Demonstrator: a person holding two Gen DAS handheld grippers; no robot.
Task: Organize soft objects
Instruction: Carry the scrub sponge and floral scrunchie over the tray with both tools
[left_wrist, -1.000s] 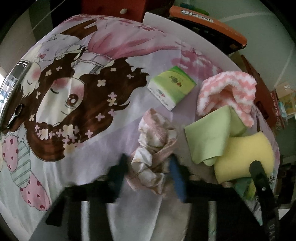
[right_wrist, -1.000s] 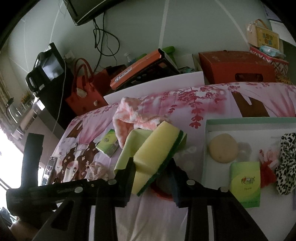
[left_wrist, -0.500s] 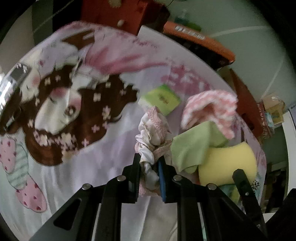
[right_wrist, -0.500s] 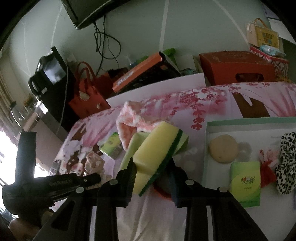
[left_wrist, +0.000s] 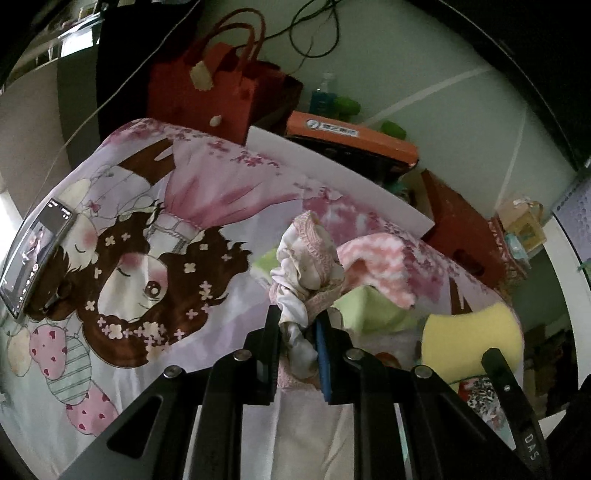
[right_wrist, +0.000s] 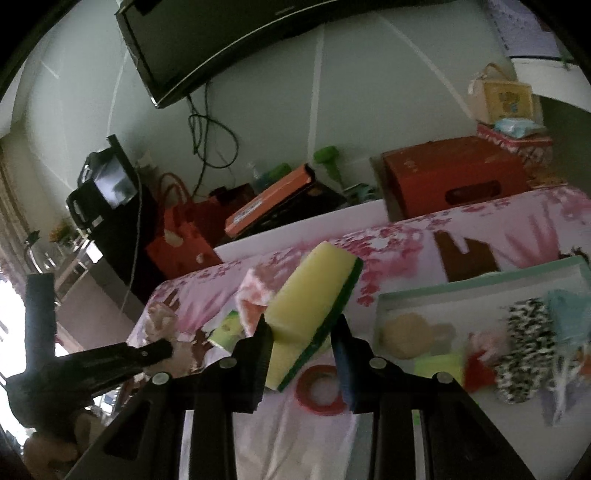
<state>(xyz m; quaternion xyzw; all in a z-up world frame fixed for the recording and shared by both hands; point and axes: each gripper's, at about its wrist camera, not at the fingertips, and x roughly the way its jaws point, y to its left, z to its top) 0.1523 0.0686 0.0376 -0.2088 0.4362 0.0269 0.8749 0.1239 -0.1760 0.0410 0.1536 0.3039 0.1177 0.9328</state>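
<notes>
left fingers (left_wrist: 273, 343) pinch a scrunchie (left_wrist: 306, 273) low at centre frame, its bulk bunched above their tips. right fingers (right_wrist: 264, 345) clamp a tilted sponge (right_wrist: 310, 310) at centre, left of the tray (right_wrist: 480, 284).

White capital letters "DAS" run along the black plastic arm (left_wrist: 517, 417) at the lower right of the left wrist view. The flat orange cardboard box (left_wrist: 351, 138) behind the bed carries a white label with a round emblem and a few printed characters, too small and blurred to read. Nothing in the right wrist view is legible.
</notes>
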